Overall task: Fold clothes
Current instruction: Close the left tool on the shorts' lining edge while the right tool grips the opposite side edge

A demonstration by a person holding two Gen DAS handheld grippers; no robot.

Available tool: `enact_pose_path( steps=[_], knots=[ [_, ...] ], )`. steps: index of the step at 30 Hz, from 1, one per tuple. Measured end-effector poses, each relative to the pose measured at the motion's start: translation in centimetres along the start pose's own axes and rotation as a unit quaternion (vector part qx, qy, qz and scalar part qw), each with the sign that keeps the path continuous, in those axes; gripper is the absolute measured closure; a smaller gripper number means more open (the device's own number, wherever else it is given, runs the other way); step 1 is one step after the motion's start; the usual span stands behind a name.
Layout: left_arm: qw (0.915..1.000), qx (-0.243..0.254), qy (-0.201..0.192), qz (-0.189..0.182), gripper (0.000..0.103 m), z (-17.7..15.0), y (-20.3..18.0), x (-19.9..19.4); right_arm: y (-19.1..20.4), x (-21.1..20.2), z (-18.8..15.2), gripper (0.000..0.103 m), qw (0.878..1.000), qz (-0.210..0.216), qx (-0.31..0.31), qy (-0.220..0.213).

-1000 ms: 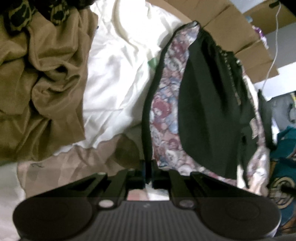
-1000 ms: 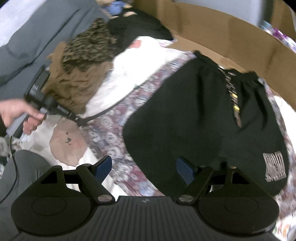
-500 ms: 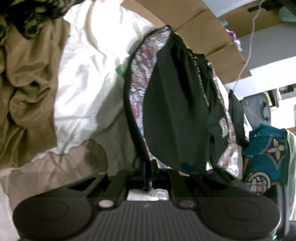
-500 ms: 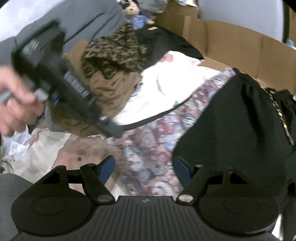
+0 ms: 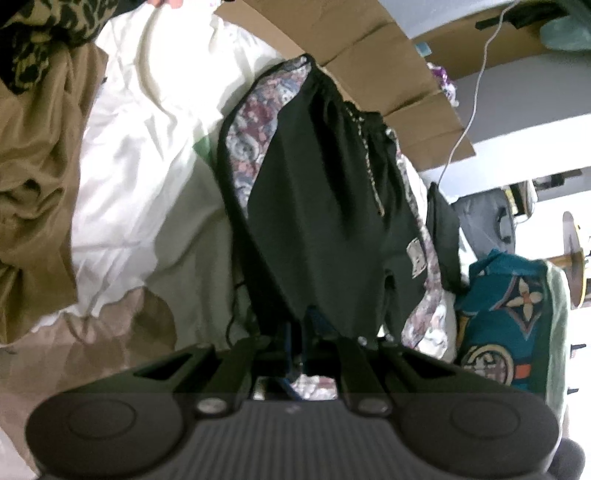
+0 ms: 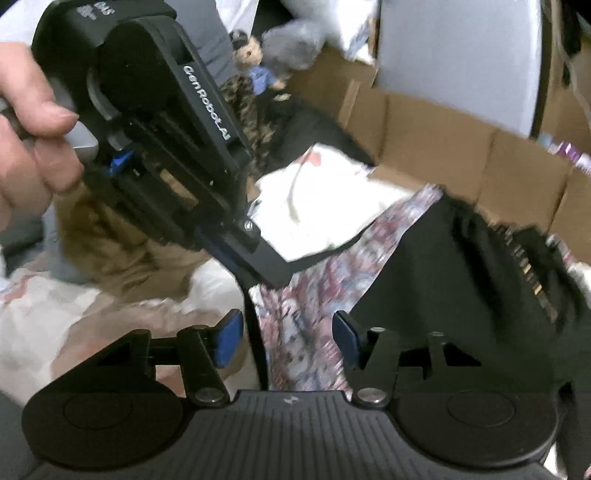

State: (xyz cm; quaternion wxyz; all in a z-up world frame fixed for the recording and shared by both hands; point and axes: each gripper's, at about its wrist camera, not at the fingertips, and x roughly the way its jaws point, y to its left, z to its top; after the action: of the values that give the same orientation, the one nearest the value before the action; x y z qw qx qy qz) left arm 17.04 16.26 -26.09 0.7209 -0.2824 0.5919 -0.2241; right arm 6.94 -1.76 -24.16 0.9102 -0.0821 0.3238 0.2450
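Left tongs (image 6: 269, 273) pinch the patterned cloth's (image 6: 314, 288) black edge; right tongs (image 6: 284, 336), closing, straddle it unclamped. Grip just below, then pull taut before folding.

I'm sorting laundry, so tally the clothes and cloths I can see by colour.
Black shorts: 1
Floral patterned cloth: 1
White cloth: 1
Brown garment: 1
Leopard-print garment: 1
Teal patterned cloth: 1
Total: 6

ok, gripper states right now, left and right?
Left gripper: shut on the black-trimmed edge of the floral patterned garment.
Right gripper: open, jaws have just been closing; the garment's edge lies between them, not yet pinched.
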Motion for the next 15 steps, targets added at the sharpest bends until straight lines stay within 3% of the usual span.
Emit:
enact_pose_path(
  steps=[7,13,15],
  knots=[
    [0.9989,-0.03,0.001,-0.036,0.098,0.3,-0.4,-0.2,0.8,0.9,0.9,0.049,0.999,-0.042,0.008,-0.01],
    [0.9964,-0.057,0.014,-0.06,0.098,0.2,-0.6,0.2,0.7,1.7,1.3,0.073,0.997,-0.072,-0.011,-0.007],
    [0.9961,-0.058,0.009,-0.066,0.096,0.3,-0.7,-0.1,0.0,1.8,1.4,0.091,0.997,-0.078,0.0,-0.006]
  ],
)
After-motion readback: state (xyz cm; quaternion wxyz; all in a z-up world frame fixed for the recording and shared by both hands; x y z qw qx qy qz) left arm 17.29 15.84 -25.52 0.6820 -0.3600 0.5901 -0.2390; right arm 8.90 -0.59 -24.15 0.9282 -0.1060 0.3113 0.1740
